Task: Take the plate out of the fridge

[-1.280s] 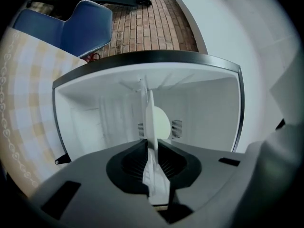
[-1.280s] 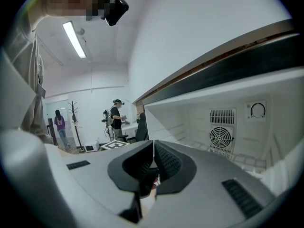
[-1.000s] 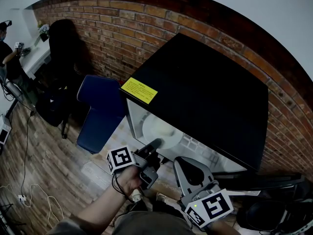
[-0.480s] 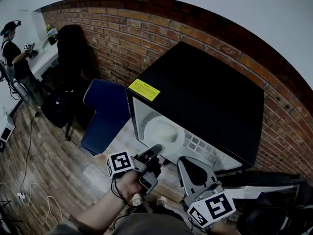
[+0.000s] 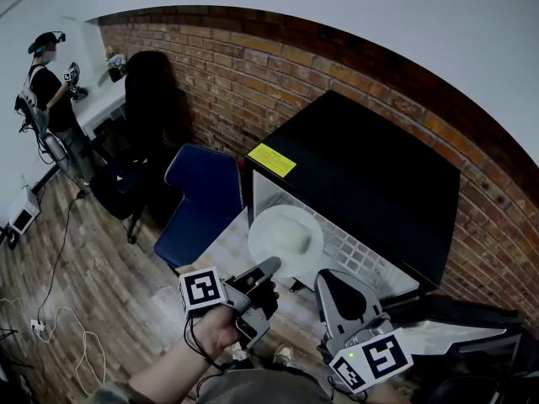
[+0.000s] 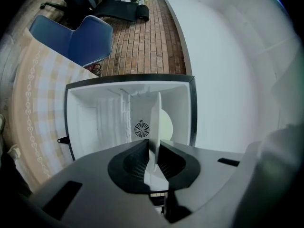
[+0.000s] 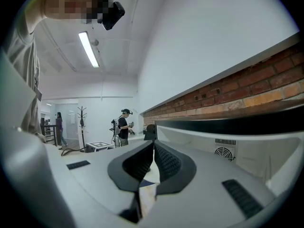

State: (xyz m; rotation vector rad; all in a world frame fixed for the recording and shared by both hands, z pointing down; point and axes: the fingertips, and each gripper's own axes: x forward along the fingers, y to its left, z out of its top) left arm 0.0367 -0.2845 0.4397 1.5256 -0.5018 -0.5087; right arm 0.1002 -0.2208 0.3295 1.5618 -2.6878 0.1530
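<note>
A white plate hangs in front of the open black fridge, just outside its opening. My left gripper is shut on the plate's near rim. In the left gripper view the plate stands edge-on between the jaws of the left gripper, with the white fridge interior behind it. My right gripper hovers to the right of the plate, below the fridge opening, apart from it. In its own view the right gripper is shut with nothing between its fingers.
A wire shelf shows inside the fridge, and a yellow label sits on its top corner. The open fridge door lies at the lower right. A blue chair stands left of the fridge by the brick wall. A person stands far left.
The plate has come from inside the fridge opening out in front of it, carried by the left gripper. The right gripper has stayed beside it.
</note>
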